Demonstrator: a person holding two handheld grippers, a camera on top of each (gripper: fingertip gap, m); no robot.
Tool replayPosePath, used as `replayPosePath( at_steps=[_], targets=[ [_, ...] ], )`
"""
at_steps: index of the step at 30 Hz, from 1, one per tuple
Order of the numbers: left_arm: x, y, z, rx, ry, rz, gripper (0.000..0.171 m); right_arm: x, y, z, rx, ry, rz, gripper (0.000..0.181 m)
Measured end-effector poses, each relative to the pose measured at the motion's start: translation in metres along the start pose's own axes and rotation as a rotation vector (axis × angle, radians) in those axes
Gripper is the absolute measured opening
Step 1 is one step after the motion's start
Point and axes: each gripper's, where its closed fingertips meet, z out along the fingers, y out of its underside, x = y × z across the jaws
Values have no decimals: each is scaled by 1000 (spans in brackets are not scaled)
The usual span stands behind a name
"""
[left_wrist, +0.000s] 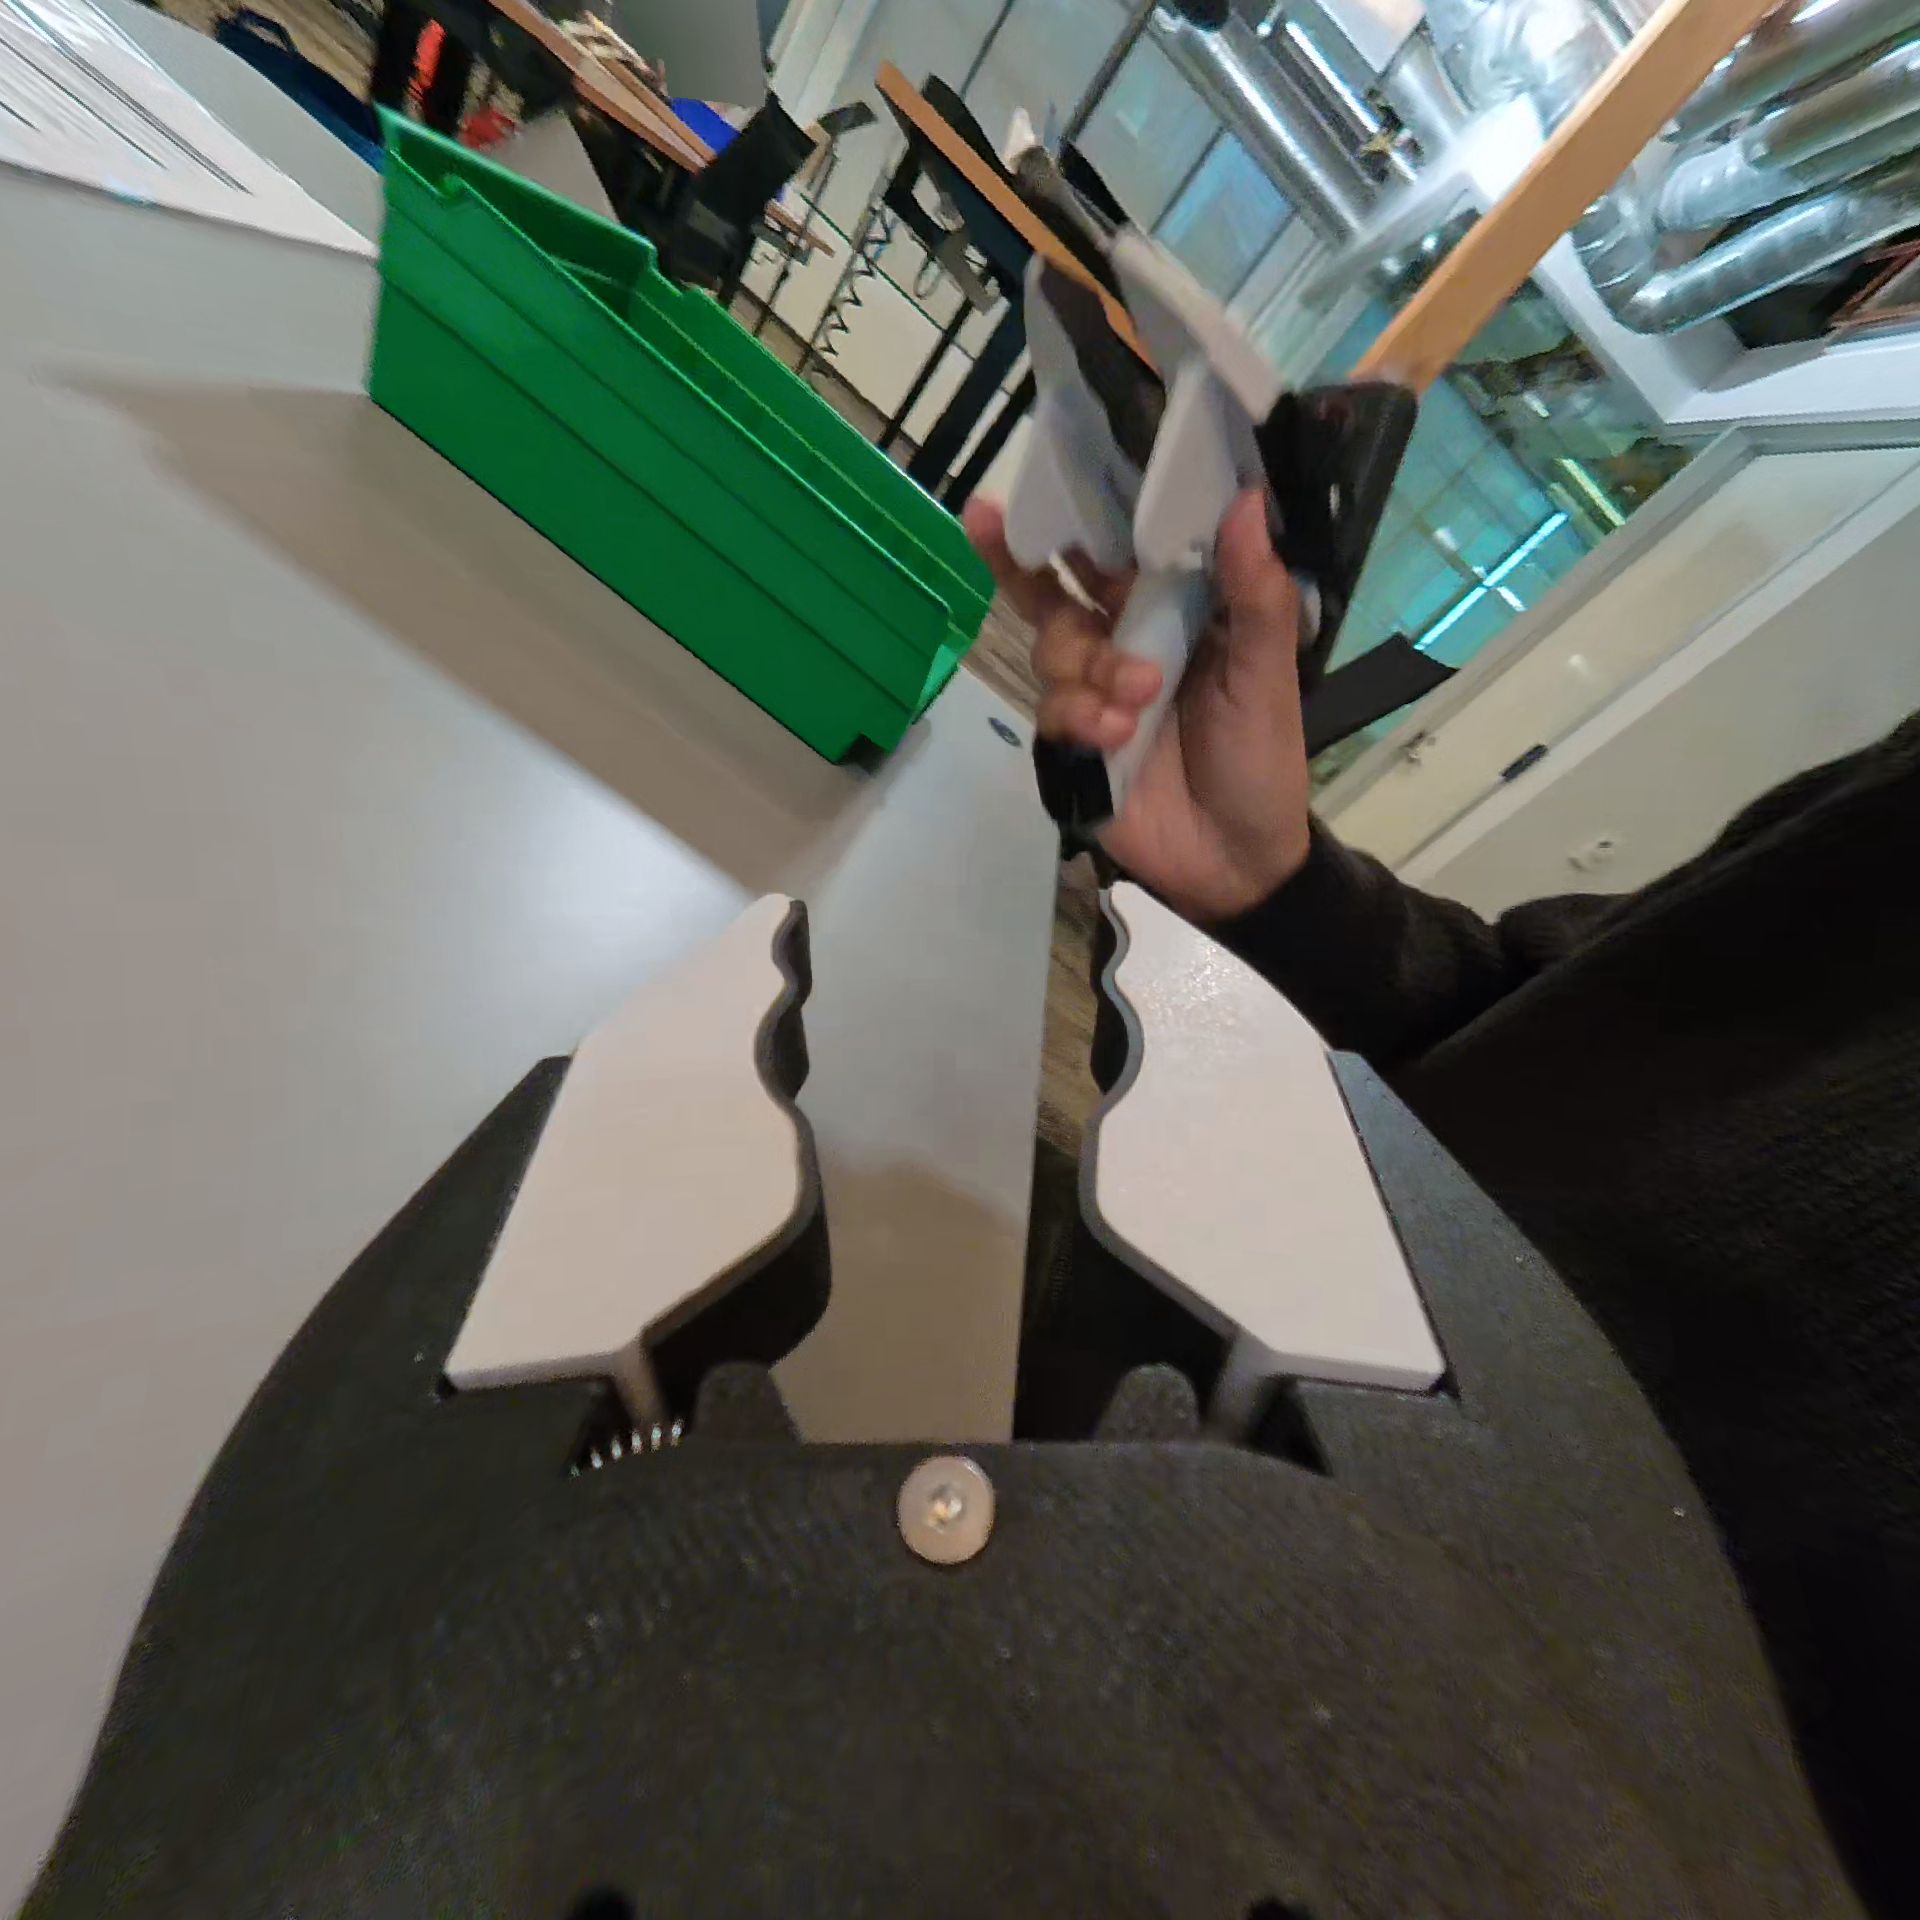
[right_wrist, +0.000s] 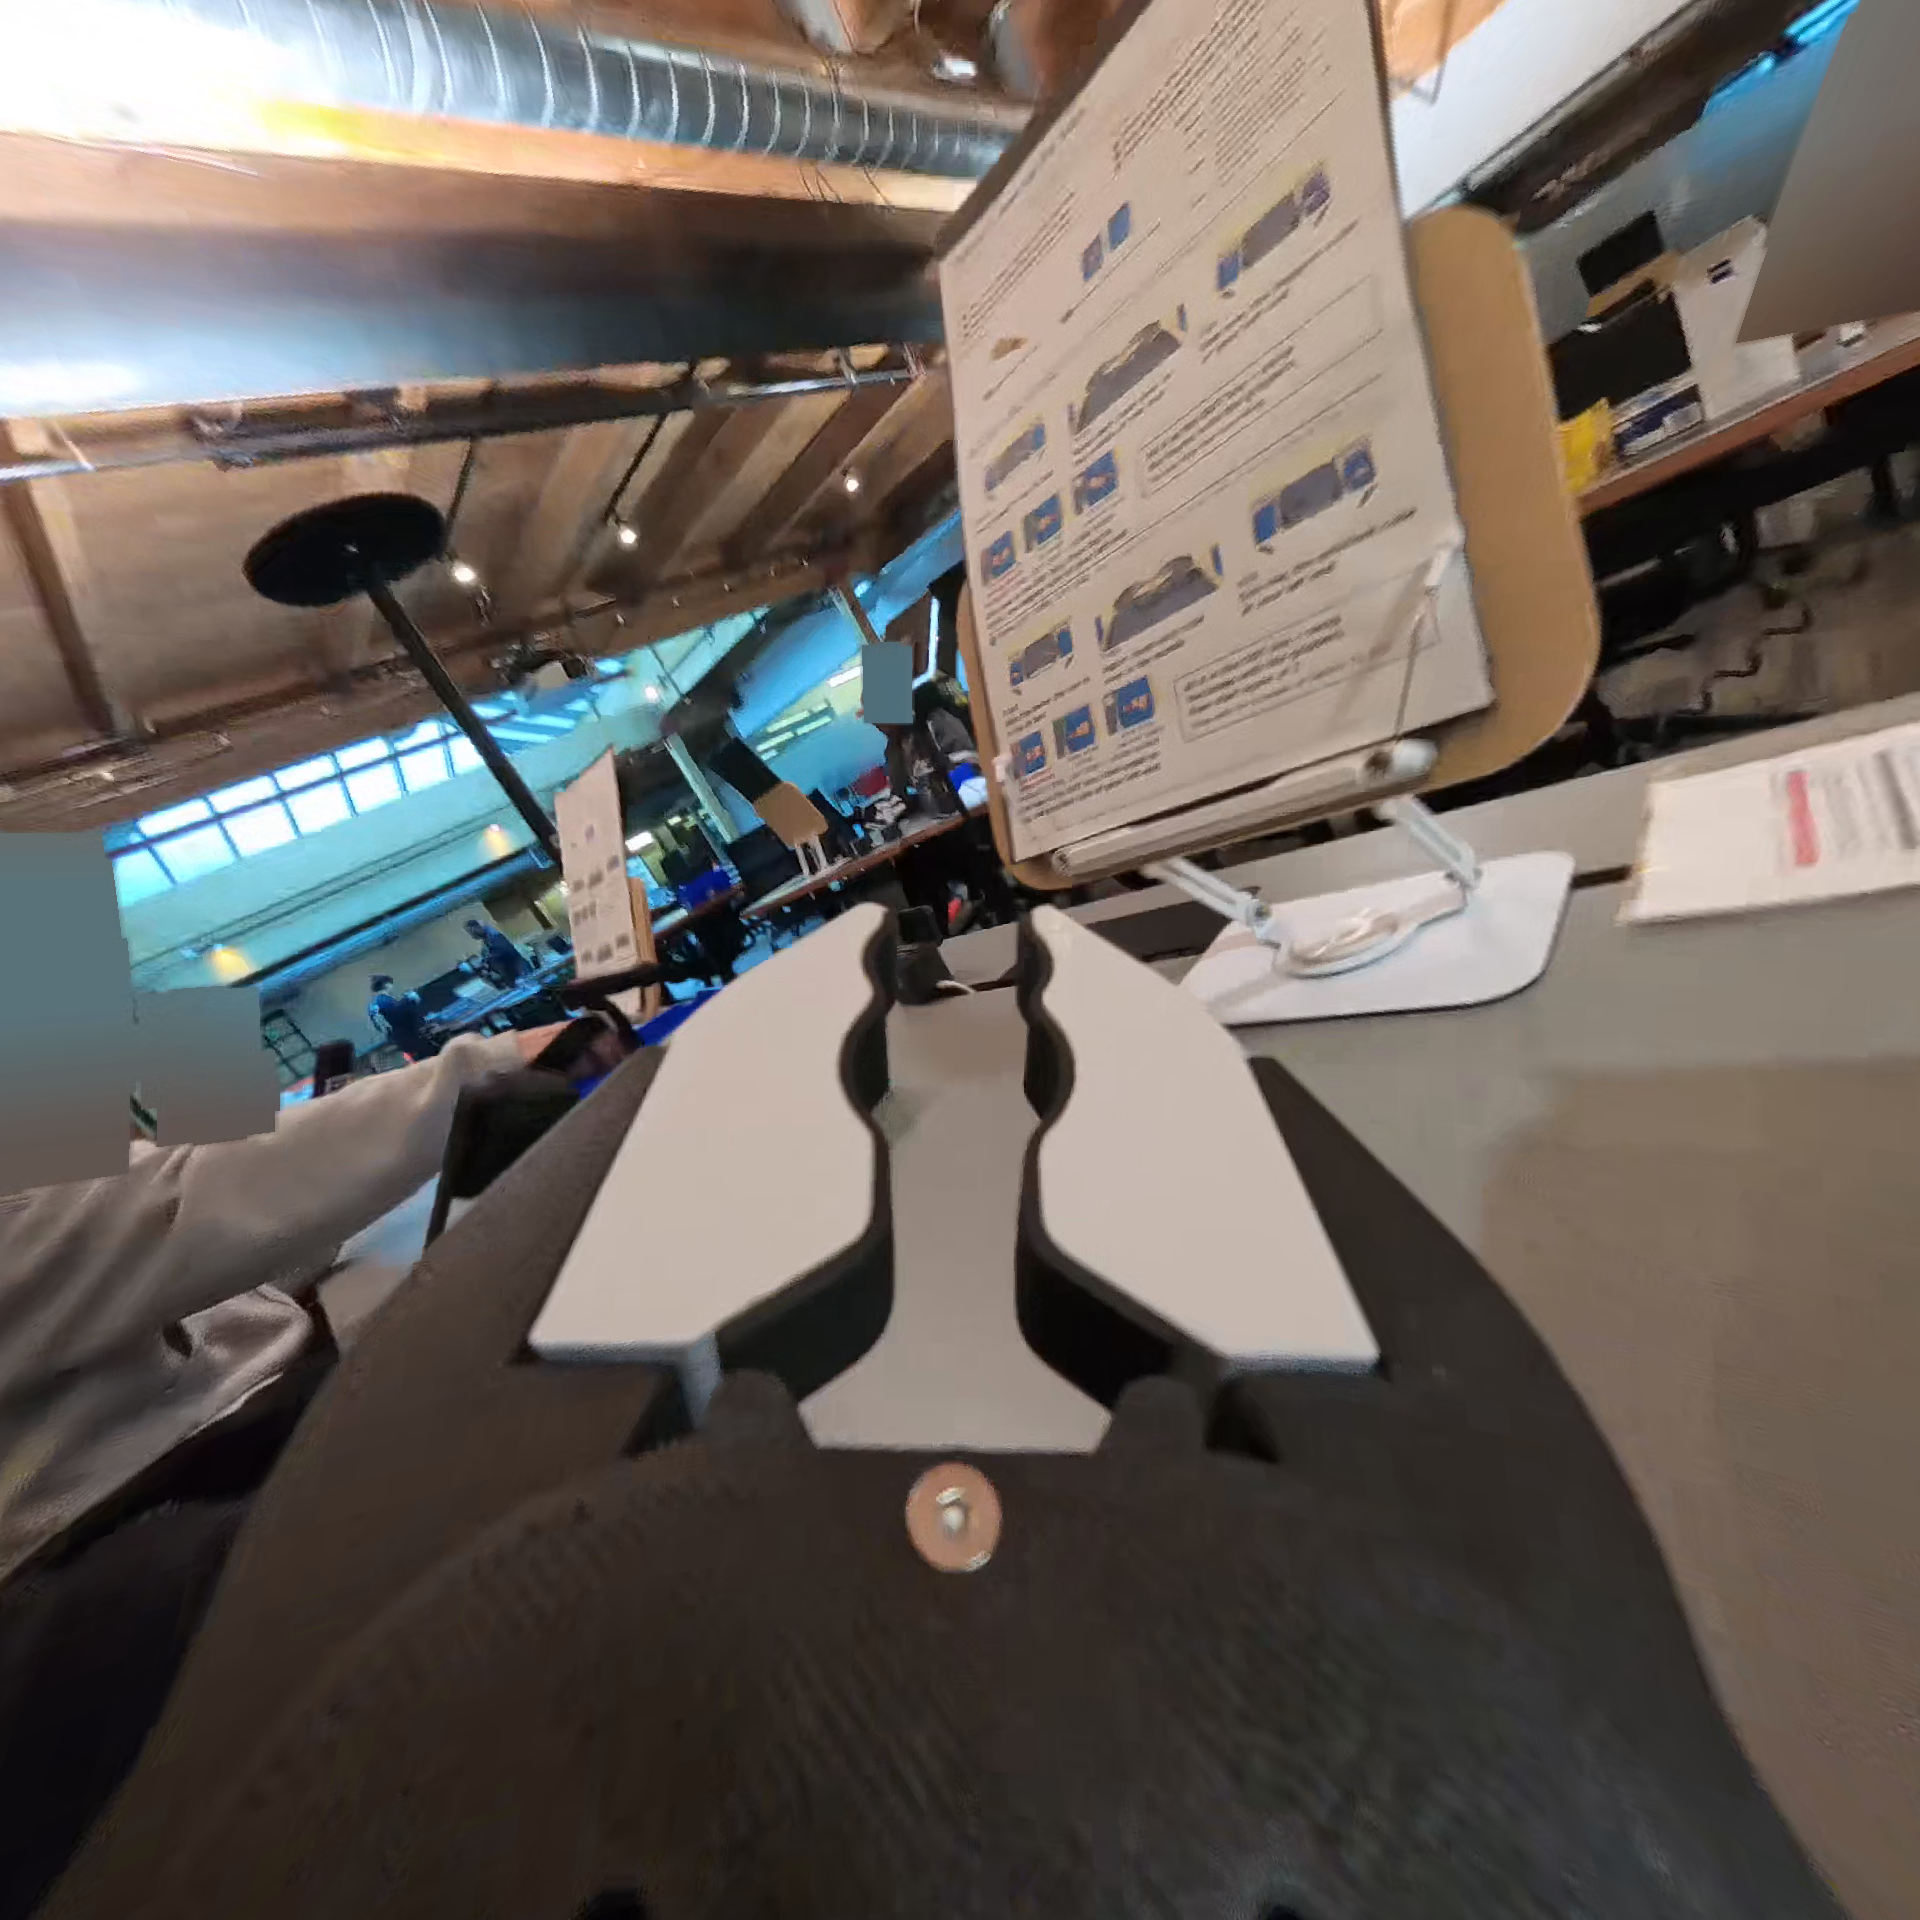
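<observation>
A: Left gripper (left_wrist: 951, 904), state?
B: Fingers recorded as spread, nothing between them. Only the grey table (left_wrist: 260, 727) and its right edge are seen through the gap.

A: Nearest object?
B: A green bin (left_wrist: 665, 468), noted ahead and to the left of the fingers, resting on the table and well apart from the tips. Its long axis is seen running from far left to near right, toward the table's edge, so that its near-right end is presented to the gripper (contents not visible from this angle).

A: Right gripper (right_wrist: 958, 920)?
B: Fingers parted, by a narrower gap, and nothing is gripped. It is held aloft in a hand (left_wrist: 1195, 748), right of the bin and off the table. From the left wrist view neither gripper can be called clearly nearer the bin.

A: Ahead of it?
B: A document stand (right_wrist: 1226, 468) carrying a printed page is logged just to the right of the fingertips, farther off. A loose sheet (right_wrist: 1787, 831) lies at far right.
</observation>
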Motion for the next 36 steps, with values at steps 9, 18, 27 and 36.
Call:
replayPosePath(
  at_steps=[9,18,27,36],
  targets=[
    [-25,-98,-116,207,-399,256,65,-30,81,8,-186,-3,-250,100],
    [-134,-117,-343,-499,-1182,486,60,-42,126,5,-411,-138,-243,104],
    [-211,-71,-442,-1524,-1122,601,83,-40,146,8,-485,-130,-239,98],
    [-251,-48,-462,-1786,-1008,521,67,-34,158,8,-520,-120,-143,94]
  ],
)
